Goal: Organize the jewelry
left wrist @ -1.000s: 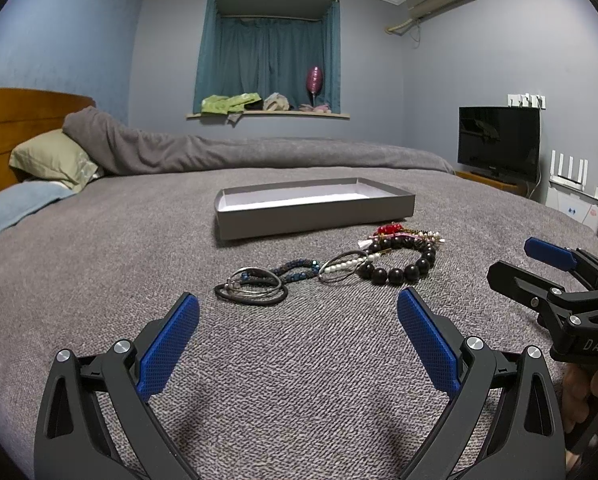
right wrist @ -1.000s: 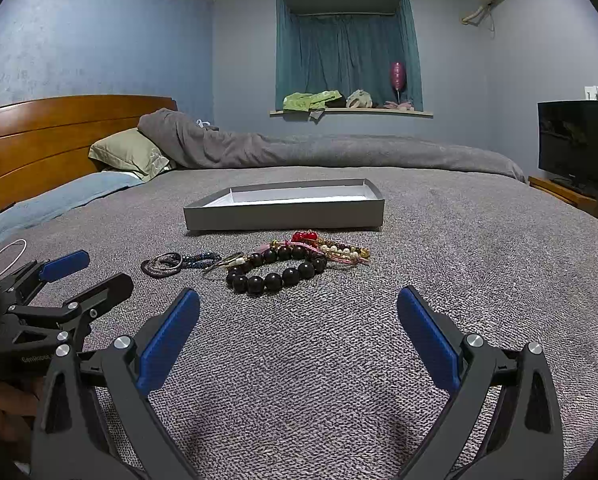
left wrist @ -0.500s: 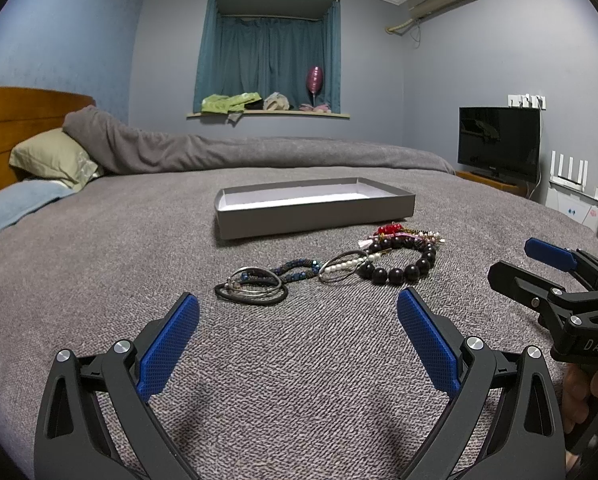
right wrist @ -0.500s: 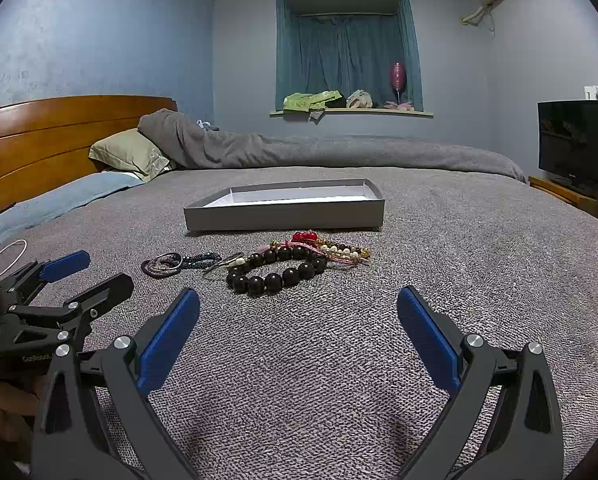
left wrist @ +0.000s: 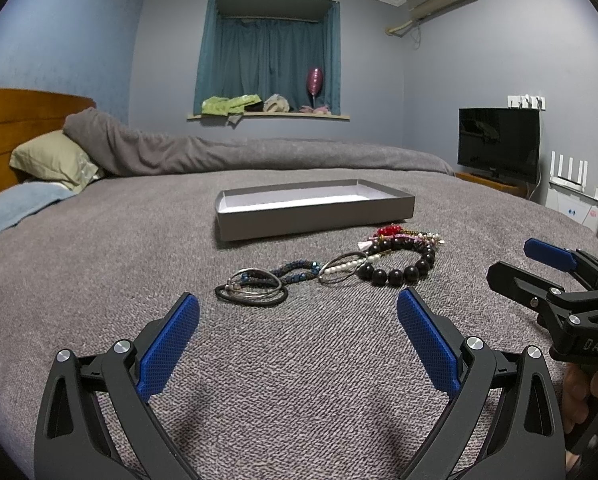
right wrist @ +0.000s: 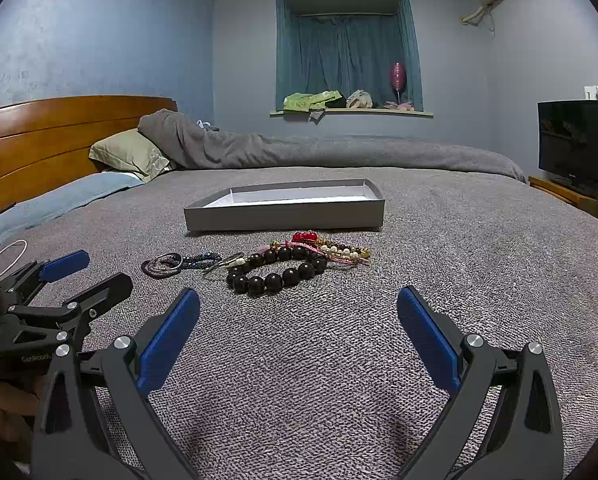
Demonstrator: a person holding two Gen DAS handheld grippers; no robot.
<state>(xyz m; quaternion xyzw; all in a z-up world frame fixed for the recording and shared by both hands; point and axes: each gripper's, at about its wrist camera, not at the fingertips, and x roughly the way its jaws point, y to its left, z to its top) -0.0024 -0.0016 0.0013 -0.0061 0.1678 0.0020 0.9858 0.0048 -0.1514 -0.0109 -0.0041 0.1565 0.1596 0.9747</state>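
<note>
Several bracelets lie in a row on the grey bed cover. A black bead bracelet (left wrist: 399, 268) (right wrist: 277, 274) is the largest. Dark bangles (left wrist: 251, 292) (right wrist: 163, 265) lie at the left end, a blue beaded strand (left wrist: 295, 269) beside them, and a red and gold cluster (left wrist: 399, 233) (right wrist: 327, 246) at the far right. A shallow grey tray (left wrist: 315, 222) (right wrist: 283, 216) with a white inside stands behind them. My left gripper (left wrist: 297, 338) is open and empty, short of the bangles. My right gripper (right wrist: 297, 338) is open and empty, short of the black beads.
Each gripper shows in the other's view, the right one (left wrist: 555, 280) and the left one (right wrist: 63, 280). Pillows (right wrist: 127, 158) and a rolled grey duvet (left wrist: 219, 156) lie at the bed's far side. A TV (left wrist: 499, 144) stands to the right.
</note>
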